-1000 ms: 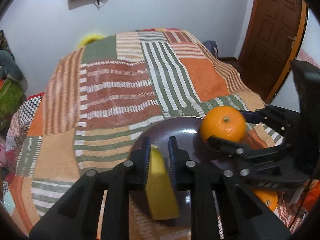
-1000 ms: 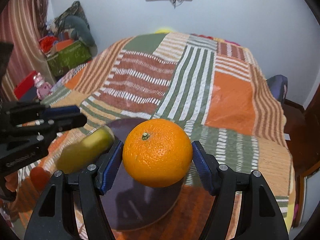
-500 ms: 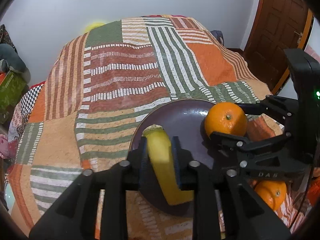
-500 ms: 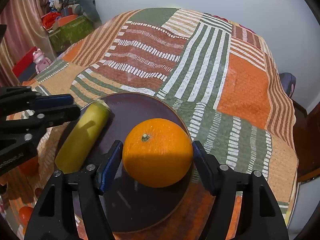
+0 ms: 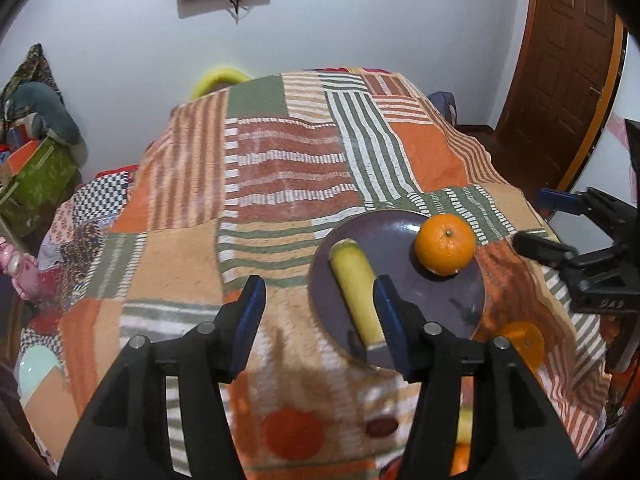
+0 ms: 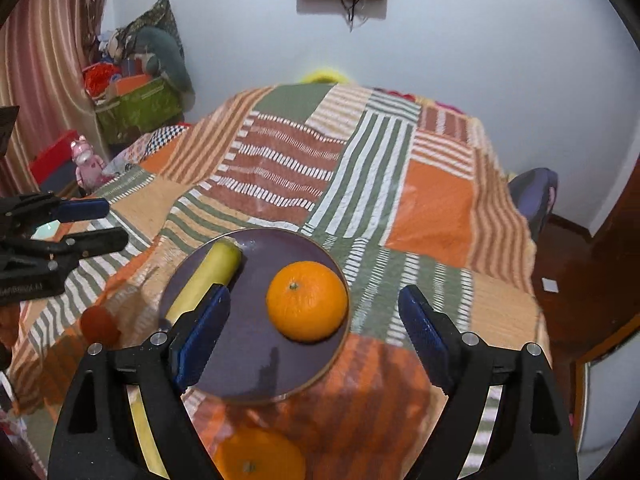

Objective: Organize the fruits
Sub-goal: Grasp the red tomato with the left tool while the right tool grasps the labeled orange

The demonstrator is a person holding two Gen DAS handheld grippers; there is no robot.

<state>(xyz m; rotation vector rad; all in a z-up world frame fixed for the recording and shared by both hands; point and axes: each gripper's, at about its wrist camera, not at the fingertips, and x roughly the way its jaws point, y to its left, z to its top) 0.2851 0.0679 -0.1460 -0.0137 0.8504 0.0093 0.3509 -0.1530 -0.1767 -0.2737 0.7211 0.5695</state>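
- My left tongs (image 5: 320, 312) are spread wide and hold nothing; their right finger sits just beside the banana (image 5: 356, 292), apart from it as far as I can tell.
- My right tongs (image 6: 314, 320) are also wide apart and empty, with the orange (image 6: 307, 300) lying free on the plate ahead of them.
- The plate (image 6: 240, 368) sits on the patchwork blanket (image 6: 432, 208) that covers the bed.
- Two fruits are on the plate: the banana lies along its left side, the orange toward its right edge, and they are apart from each other.
- Off the plate I see more: another orange (image 6: 256, 456) on the blanket just below the plate, a small red fruit (image 6: 100, 324) to its left, and a yellow piece (image 6: 144, 432), perhaps a second banana, partly hidden behind my right tongs.
- In the left view, blurred reddish shapes (image 5: 292, 432) lie near the bottom; I cannot tell what they are.
- I judge the job partly done: two pieces placed, at least three loose ones left to gather.
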